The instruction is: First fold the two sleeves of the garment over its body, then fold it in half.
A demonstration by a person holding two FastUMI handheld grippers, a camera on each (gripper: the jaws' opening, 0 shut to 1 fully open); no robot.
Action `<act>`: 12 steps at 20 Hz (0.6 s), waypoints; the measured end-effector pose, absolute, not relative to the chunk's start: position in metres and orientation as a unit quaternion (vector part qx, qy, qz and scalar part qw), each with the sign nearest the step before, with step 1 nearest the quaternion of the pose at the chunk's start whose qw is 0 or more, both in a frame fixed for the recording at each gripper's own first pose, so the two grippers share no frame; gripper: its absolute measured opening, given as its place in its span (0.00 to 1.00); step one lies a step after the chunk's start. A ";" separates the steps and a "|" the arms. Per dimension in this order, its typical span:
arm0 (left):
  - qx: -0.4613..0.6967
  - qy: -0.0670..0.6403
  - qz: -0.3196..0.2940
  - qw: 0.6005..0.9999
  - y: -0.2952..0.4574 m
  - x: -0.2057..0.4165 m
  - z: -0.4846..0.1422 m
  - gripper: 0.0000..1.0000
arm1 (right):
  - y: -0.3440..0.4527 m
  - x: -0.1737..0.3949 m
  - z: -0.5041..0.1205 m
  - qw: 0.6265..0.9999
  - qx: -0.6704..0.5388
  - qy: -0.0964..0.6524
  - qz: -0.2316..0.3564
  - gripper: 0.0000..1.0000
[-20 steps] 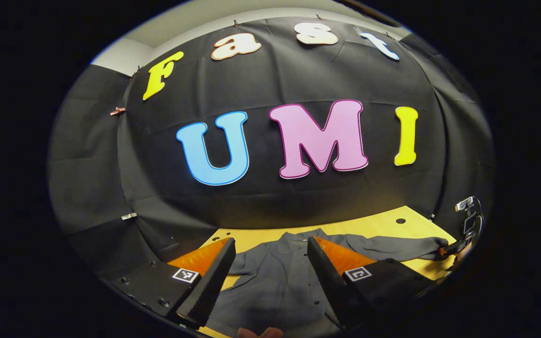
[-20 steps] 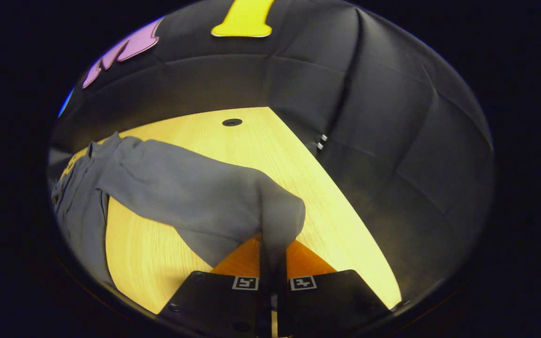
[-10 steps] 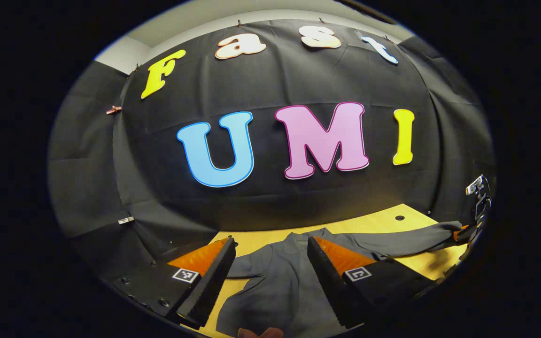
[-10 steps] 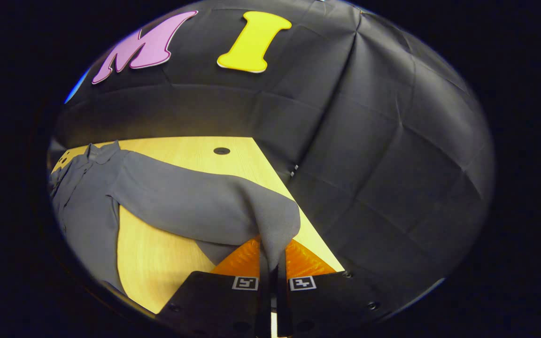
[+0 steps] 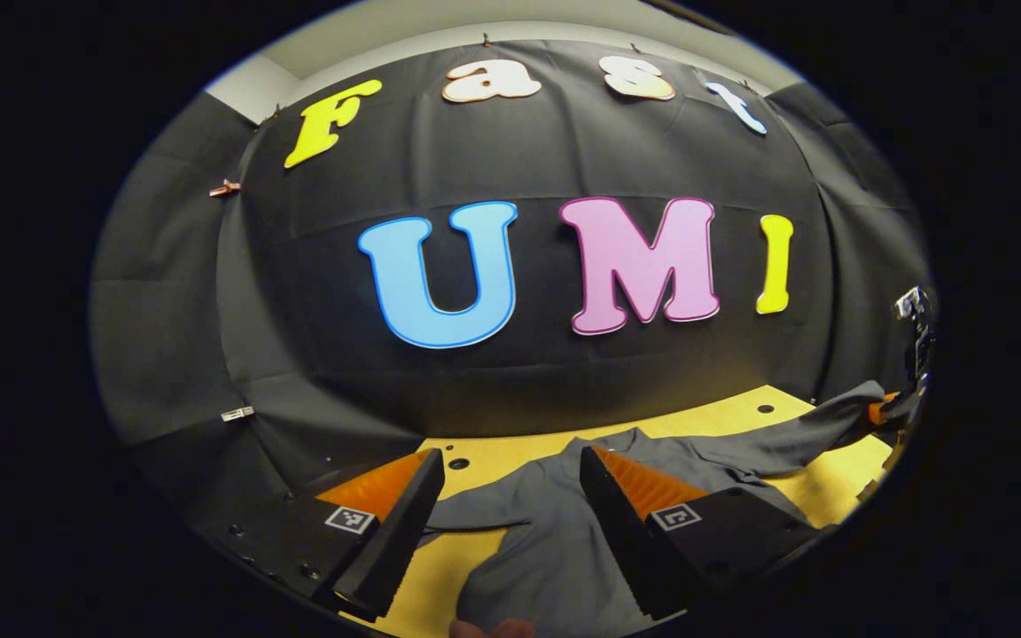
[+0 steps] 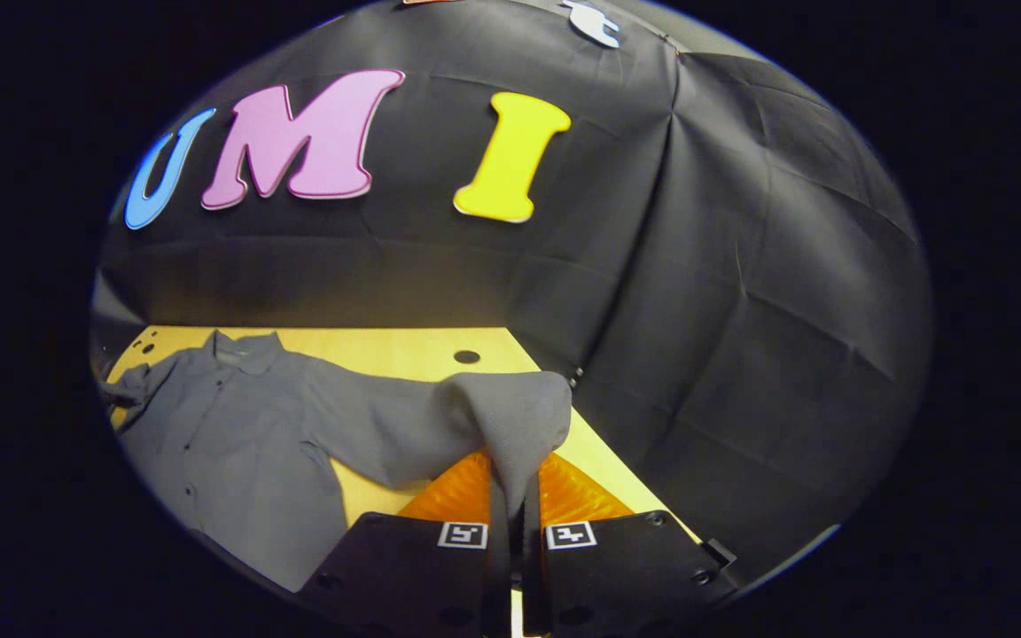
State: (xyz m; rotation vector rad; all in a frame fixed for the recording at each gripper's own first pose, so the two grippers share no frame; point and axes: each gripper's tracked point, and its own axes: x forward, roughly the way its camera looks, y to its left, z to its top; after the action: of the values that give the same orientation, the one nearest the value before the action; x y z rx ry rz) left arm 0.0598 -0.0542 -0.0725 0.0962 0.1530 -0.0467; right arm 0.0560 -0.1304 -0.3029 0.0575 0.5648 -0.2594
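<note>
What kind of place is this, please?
Likely a recording booth, not a home: black cloth wall, a bare wooden table with holes, one grey shirt spread on it.

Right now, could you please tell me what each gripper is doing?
Left gripper: open, holding nothing.
Right gripper: closed on the shirt's sleeve.

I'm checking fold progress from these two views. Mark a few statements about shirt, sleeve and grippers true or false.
1. The right gripper is shut on the sleeve. True.
2. The left gripper holds cloth. False: its fingers stand apart, over the shirt.
3. The held sleeve already lies folded over the shirt's body. False: it stretches sideways above the table.
4. The shirt lies collar toward the wall. True.
</note>
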 end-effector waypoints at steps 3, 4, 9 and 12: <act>0.046 0.082 -0.010 0.995 -0.018 0.060 -0.082 0.97 | -0.088 0.076 -0.273 0.961 0.031 0.255 -0.103 0.10; 0.045 0.085 -0.004 0.995 -0.006 0.061 -0.086 0.97 | -0.072 0.082 -0.263 0.964 0.033 0.248 -0.092 0.10; 0.044 0.102 0.033 0.993 0.058 0.059 -0.108 0.97 | 0.018 0.118 -0.233 0.974 0.043 0.218 -0.040 0.09; 0.038 0.112 0.055 0.991 0.092 0.058 -0.122 0.97 | 0.078 0.137 -0.227 0.975 0.052 0.215 -0.006 0.09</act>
State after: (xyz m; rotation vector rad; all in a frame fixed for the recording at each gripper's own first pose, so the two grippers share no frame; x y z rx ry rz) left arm 0.0584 0.0924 -0.1215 0.0767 0.2253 0.1104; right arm 0.1370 0.0784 -0.2271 0.1046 0.4340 -0.0122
